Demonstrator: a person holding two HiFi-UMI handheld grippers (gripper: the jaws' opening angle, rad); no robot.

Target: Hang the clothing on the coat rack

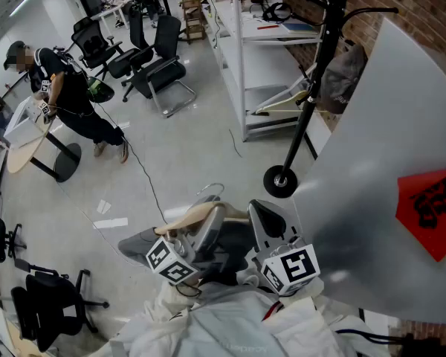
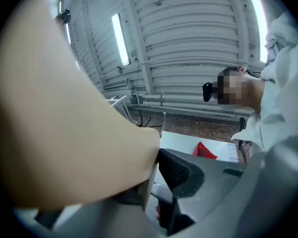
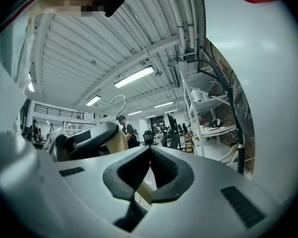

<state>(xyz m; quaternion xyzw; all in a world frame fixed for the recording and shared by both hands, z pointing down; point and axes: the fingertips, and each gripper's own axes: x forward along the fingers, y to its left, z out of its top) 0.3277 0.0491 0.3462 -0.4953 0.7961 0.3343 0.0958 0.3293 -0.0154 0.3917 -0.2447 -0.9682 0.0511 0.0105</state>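
The grey garment (image 1: 137,244) hangs low in front of us, draped under a pale wooden hanger with a metal hook (image 1: 201,216), well apart from the tall black coat rack (image 1: 312,88) ahead on the right.

Our left gripper (image 2: 156,157) is clamped on one arm of the hanger, with the dark pad pressing the wood. Our right gripper (image 3: 150,150) has its jaw tips together. A sliver of pale material shows in the hollow behind them, and we cannot tell whether it is pinched.

We judge that the hanger could swivel in a one-sided grip, so the hook might turn away from the rack's arm and miss it. A tilt could let the fabric slide off. A knock could rock the rack on its small round base (image 1: 280,181).

No container is involved. The white metal shelving (image 1: 271,32) behind the rack carries cables and papers.
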